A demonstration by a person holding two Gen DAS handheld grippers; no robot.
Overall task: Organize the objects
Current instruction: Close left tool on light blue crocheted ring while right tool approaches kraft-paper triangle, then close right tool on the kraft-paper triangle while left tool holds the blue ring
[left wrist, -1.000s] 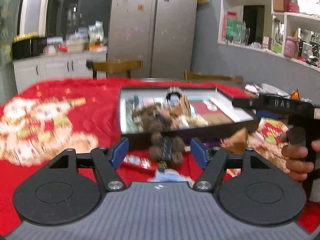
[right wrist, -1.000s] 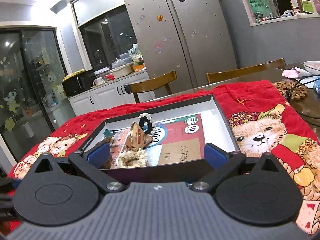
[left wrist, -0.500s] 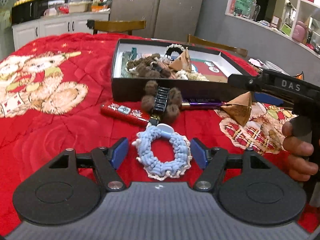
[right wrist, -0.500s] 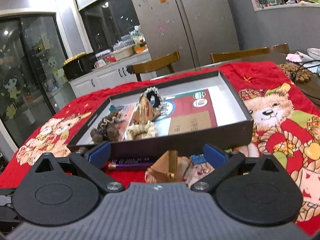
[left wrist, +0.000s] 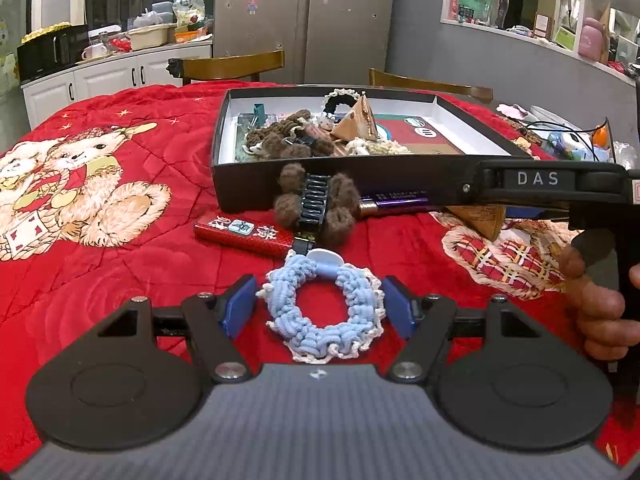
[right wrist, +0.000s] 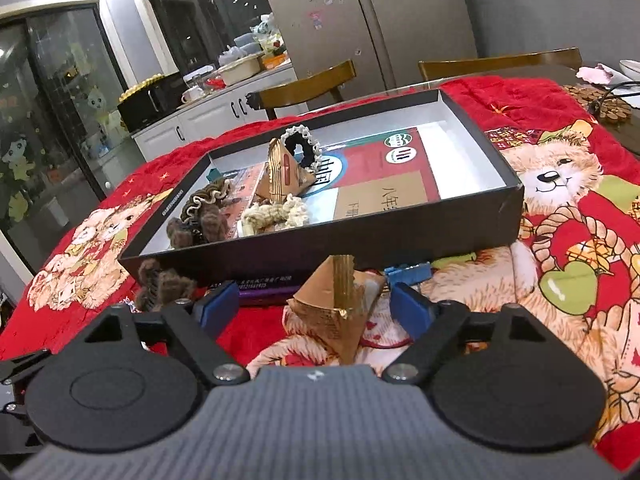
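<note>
Soft quilted cloth on the red blanket (left wrist: 132,248); fluffy crocheted yarn in the blue scrunchie (left wrist: 322,312); matt black cardboard for the box (right wrist: 400,236) at twelve o'clock; creased brown-and-gold paper on the pyramid packet (right wrist: 340,316).

Both tools have dipped toward the worktop since a second ago. The left tool (left wrist: 319,307) now brackets the blue scrunchie (left wrist: 322,310), earlier out of sight below. The right tool (right wrist: 315,307), its jaws closing, now straddles the brown paper pyramid (right wrist: 335,312), not touching.
</note>
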